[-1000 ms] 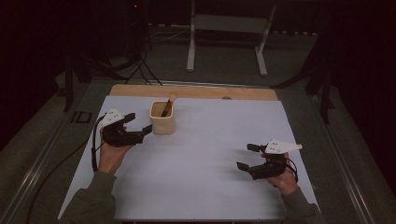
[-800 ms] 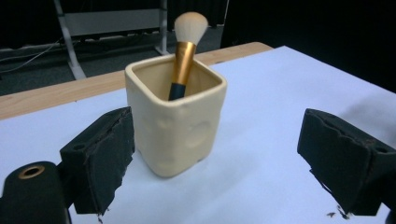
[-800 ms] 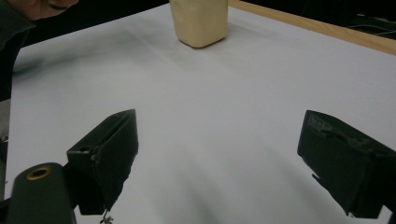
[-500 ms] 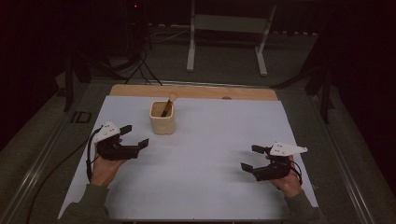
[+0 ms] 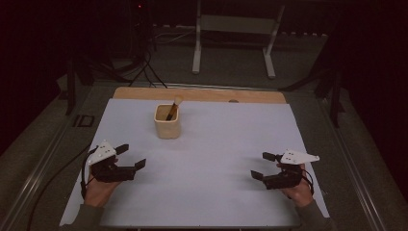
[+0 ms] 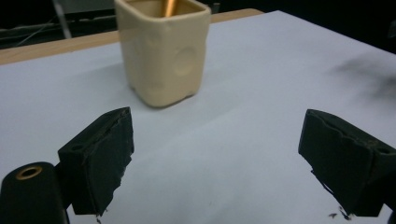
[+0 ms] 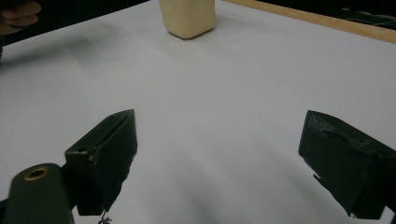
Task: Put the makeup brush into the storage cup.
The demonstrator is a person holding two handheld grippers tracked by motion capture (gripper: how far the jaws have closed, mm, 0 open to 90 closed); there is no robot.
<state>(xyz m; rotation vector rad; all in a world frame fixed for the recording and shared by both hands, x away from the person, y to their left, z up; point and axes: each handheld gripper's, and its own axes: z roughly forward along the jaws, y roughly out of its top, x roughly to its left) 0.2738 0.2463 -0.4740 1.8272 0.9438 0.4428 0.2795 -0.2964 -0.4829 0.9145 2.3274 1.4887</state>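
While both tools sit low near the person's edge of the tabletop [image 5: 202, 192], the left tool [image 5: 129, 156] is at the left side of the white sheet [image 5: 226, 139], jaws spread wide with nothing between them, held in the left hand [image 5: 98, 190], white plate on top, black cable looping off its left side; right tool [image 5: 263, 166] is at the right side of the sheet, jaws also spread apart and empty, held in the right hand [image 5: 298, 187], white pointed plate on top. The two tools are well apart, bare sheet between them. Cream cup [image 5: 167, 122] stands upright on the sheet toward the far side, left of centre, closer to the left tool than the right, touching neither. A brush [image 5: 173, 107] stands in the cup, handle leaning, pale bristle end up above the rim. Wooden strip of tabletop [image 5: 199, 95] shows past the far edge of the sheet. In the left gripper view both black jaws wide apart, cup [image 6: 163, 51] just ahead and left of centre, upright, rounded square shape with dimpled walls, brush handle [image 6: 169, 6] poking out the top, wood edge [image 6: 56, 46] behind. In the right gripper view jaws wide apart over bare sheet [image 7: 210, 116], cup [image 7: 187, 16] far ahead at the top edge, fingers of the other hand [image 7: 18, 14] at the top left corner. Dark floor, metal frame legs [image 5: 233, 38] and cables beyond the tabletop, too dim for detail
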